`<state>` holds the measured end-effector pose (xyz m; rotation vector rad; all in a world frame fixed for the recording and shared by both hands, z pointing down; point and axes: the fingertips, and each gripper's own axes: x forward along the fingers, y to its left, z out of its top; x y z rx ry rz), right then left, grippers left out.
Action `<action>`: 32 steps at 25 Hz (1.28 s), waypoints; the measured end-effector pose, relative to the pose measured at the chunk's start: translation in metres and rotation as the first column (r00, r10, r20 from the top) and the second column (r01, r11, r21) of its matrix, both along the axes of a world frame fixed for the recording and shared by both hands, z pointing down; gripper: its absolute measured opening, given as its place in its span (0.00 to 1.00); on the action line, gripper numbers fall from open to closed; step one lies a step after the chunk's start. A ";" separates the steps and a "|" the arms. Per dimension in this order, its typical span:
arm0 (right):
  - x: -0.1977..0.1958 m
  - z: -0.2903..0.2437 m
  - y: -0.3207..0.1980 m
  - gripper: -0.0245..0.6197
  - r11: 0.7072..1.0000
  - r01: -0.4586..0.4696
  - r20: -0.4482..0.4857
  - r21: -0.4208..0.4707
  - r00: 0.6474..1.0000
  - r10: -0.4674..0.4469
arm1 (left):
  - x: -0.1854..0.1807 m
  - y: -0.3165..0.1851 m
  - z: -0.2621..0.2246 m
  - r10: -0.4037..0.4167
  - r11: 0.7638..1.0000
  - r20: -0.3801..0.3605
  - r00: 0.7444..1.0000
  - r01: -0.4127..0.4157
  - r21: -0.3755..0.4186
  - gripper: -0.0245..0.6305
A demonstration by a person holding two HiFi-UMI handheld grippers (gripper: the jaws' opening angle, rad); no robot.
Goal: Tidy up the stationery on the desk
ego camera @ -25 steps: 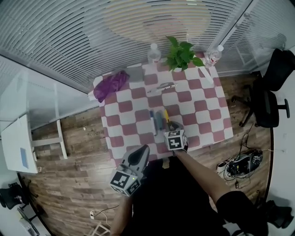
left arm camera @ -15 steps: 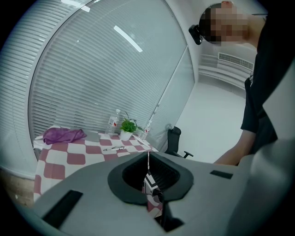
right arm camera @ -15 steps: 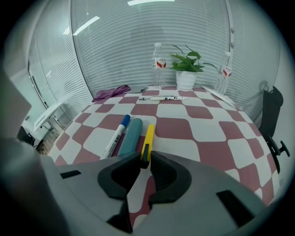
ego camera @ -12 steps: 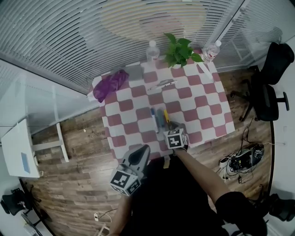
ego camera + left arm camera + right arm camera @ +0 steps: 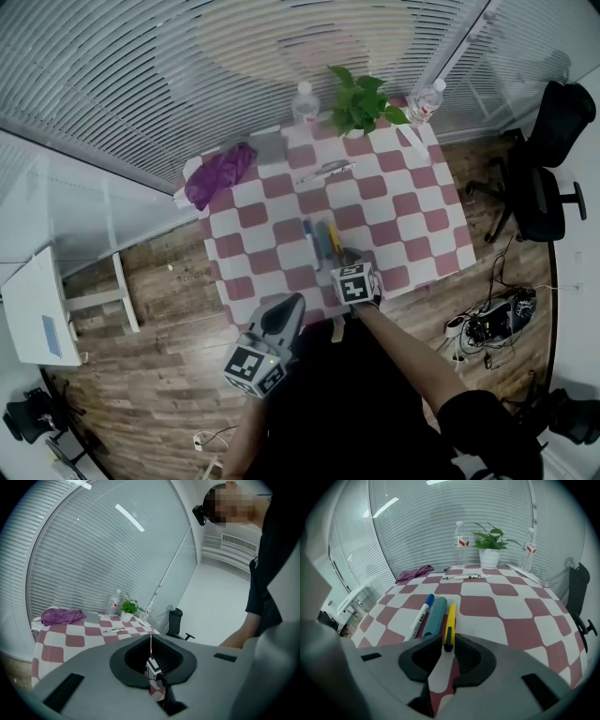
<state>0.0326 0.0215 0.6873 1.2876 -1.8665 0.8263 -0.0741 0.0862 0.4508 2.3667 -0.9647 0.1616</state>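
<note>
On the checkered surface (image 5: 412, 216), the yellow cutter (image 5: 450, 618) lies beside a teal tube (image 5: 435, 616), unmoved since a second ago. The right gripper's (image 5: 448, 641) jaws have just been opening and stand spread around its near end, which the head view hides. The left gripper's (image 5: 151, 641) jaws are pressed together.

Left claw (image 5: 151, 641) shut; right claw (image 5: 448, 641), jaws just opening, straddles yellow cutter (image 5: 450, 618).

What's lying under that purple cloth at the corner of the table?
Only the checked tablecloth shows around the purple cloth. Anything beneath its folds is covered, so I cannot tell.
</note>
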 end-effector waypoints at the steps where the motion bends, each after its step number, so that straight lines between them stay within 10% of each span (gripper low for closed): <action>1: 0.000 -0.001 0.000 0.19 1.000 -0.001 0.005 0.000 1.000 0.001 | 0.001 -0.001 0.000 0.001 1.000 -0.001 1.000 -0.001 -0.001 0.09; 15: 0.033 -0.035 -0.037 0.22 0.980 0.161 0.001 0.113 0.987 -0.163 | 0.034 -0.023 0.001 0.003 1.000 -0.008 1.000 -0.003 -0.007 0.09; 24: 0.063 -0.057 -0.135 0.28 0.869 0.448 -0.100 0.210 0.894 -0.437 | 0.066 -0.039 0.006 -0.087 0.996 0.016 0.996 0.087 -0.033 0.09; 32: 0.056 -0.031 -0.198 0.31 0.714 0.676 -0.145 0.181 0.737 -0.660 | 0.100 -0.049 0.014 -0.191 0.977 0.038 0.981 0.194 -0.083 0.09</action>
